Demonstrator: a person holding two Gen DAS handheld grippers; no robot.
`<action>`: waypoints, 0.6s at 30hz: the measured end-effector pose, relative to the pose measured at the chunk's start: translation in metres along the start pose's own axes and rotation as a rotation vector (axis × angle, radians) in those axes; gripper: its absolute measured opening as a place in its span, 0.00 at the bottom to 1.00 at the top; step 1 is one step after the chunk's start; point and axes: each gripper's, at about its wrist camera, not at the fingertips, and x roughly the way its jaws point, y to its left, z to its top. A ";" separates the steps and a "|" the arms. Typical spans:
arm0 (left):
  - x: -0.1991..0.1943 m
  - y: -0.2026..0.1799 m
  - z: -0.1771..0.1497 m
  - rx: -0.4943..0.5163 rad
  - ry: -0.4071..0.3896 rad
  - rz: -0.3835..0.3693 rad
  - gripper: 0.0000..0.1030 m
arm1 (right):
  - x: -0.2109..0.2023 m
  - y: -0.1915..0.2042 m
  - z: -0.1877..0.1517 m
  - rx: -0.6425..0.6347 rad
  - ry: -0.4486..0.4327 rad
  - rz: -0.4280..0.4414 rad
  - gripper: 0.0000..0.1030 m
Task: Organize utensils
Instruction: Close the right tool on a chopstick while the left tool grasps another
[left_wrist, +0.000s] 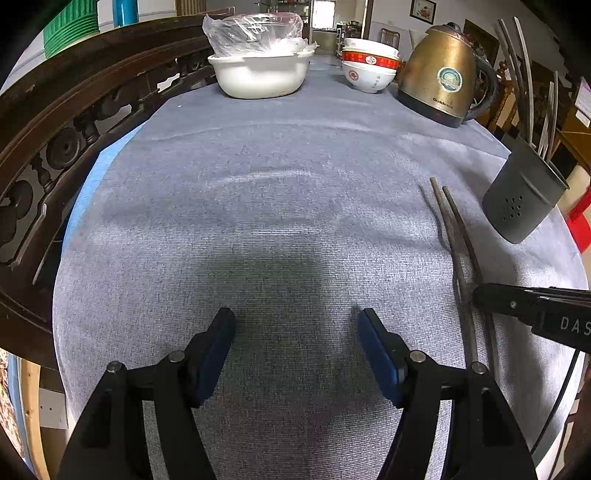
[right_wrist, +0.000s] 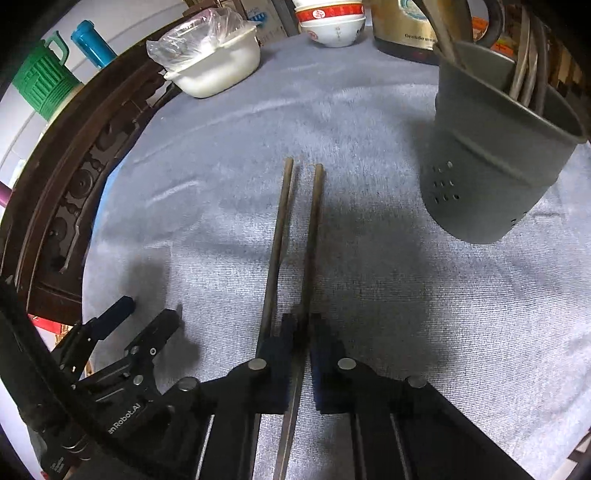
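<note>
Both grippers are mine, one in each hand, and from the left wrist camera my left gripper (left_wrist: 297, 350) hangs with its blue-padded fingers (left_wrist: 216, 354) spread apart over bare grey tablecloth (left_wrist: 258, 206), nothing between them. To its right lies a pair of dark chopsticks (left_wrist: 452, 229), side by side on the cloth with their far tips pointing away from me. My right gripper (left_wrist: 480, 299) comes in from the right edge and meets them partway along. Just beyond stands a grey utensil holder (left_wrist: 524, 201) with drain holes in its wall and several utensils standing in it. At the far end of the table sit a white basin (left_wrist: 258, 75) with a crumpled clear plastic bag (left_wrist: 255, 33) in it, a stack of red-and-white bowls (left_wrist: 369, 64) and a brass-coloured electric kettle (left_wrist: 439, 77). A carved dark wooden rail (left_wrist: 74, 122) runs along the left side.

From the right wrist camera, my right gripper (right_wrist: 303, 328) is clenched, its pads nearly together on the right-hand chopstick (right_wrist: 314, 229). The left-hand chopstick (right_wrist: 279, 229) lies just outside the left pad; whether it touches that pad I cannot tell. Both sticks lie on the cloth, nearly parallel and slightly apart at their far tips. The utensil holder (right_wrist: 491, 173) stands near, up and to the right, apart from the sticks. My left gripper (right_wrist: 144, 314) shows at lower left, well clear of the chopsticks, fingers parted.
</note>
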 end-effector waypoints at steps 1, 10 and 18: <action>0.000 0.000 0.000 0.000 0.002 -0.001 0.68 | -0.001 -0.001 0.000 -0.005 0.002 -0.009 0.08; -0.007 -0.014 0.020 -0.016 0.048 -0.071 0.68 | -0.016 -0.032 -0.003 0.018 0.008 -0.059 0.07; -0.004 -0.080 0.054 0.071 0.102 -0.132 0.68 | -0.016 -0.051 -0.007 0.056 0.006 0.002 0.08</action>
